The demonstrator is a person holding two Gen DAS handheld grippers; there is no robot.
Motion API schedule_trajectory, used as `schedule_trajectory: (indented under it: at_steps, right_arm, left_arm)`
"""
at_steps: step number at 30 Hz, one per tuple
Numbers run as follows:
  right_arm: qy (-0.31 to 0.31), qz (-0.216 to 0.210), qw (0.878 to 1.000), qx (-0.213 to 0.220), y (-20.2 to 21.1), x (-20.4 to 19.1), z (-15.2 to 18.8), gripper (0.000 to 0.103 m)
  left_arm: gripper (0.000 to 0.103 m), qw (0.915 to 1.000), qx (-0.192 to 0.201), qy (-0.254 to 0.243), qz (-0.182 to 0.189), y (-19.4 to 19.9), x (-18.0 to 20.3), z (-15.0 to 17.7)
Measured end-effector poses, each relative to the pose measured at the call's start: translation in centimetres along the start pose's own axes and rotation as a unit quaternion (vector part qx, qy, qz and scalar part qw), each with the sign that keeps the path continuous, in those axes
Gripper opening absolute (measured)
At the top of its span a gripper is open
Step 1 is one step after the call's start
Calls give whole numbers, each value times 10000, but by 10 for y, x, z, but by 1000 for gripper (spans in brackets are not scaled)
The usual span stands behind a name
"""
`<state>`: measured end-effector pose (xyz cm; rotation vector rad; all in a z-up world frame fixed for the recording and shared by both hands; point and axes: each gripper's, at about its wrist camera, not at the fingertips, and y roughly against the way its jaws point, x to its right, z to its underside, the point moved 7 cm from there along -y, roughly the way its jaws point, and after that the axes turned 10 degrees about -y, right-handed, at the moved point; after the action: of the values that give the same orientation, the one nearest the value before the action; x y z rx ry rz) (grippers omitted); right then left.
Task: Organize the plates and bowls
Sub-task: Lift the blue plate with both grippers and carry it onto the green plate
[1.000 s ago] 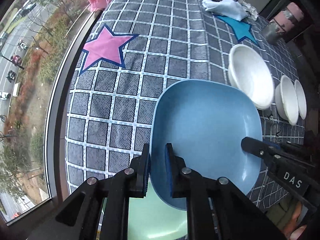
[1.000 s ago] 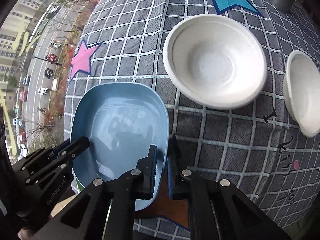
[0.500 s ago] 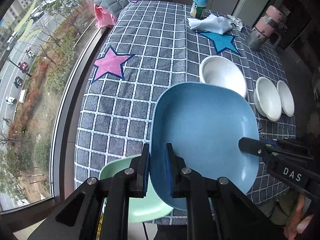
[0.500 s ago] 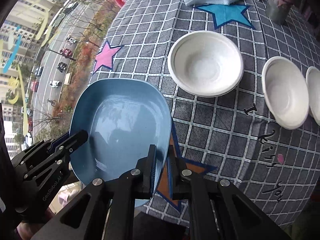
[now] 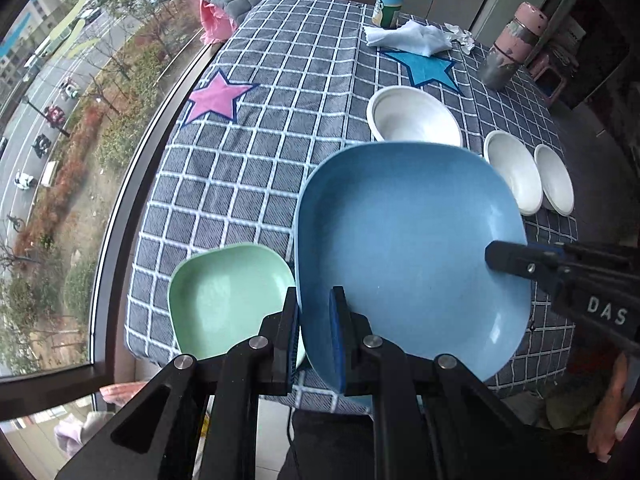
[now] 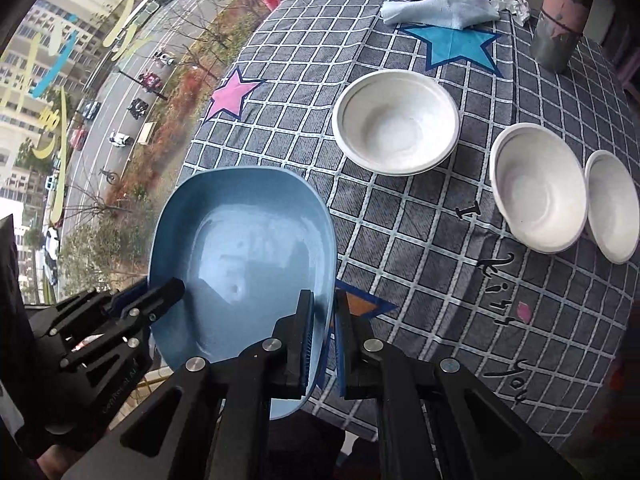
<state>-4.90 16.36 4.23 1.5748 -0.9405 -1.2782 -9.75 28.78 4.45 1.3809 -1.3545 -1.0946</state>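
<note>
So at this point I had both sets of fingers clamped on opposite rims of the big rounded-square blue plastic plate [image 5: 408, 248], left gripper [image 5: 314, 332] on one edge and right gripper [image 6: 322, 340] on the other, with the plate up in the air over the near edge of the checked-cloth desk [image 5: 260, 176]. My read was the trick here was keeping both hands level and moving together so it didn't twist out. I figured I'd set it down square near the smaller mint-green plate [image 5: 228, 292], well clear of the three white bowls [image 6: 396, 120].

Blue plate [image 5: 408, 240], green plate [image 5: 224, 292], grey-checked tablecloth [image 5: 280, 80].
</note>
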Motion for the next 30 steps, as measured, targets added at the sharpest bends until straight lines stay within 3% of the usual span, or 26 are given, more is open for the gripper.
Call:
schedule_trajectory:
  at_steps: [15,30]
  right_arm:
    - [575,-205,9978,-240,-5,-11,21,11]
    - [1503,-65,9871,-540,-33,-73,41,11]
  left_arm:
    - [16,9979,-7,628,-131,9,-7,37]
    - [16,9904,-55,1345,-306,15,-53,82]
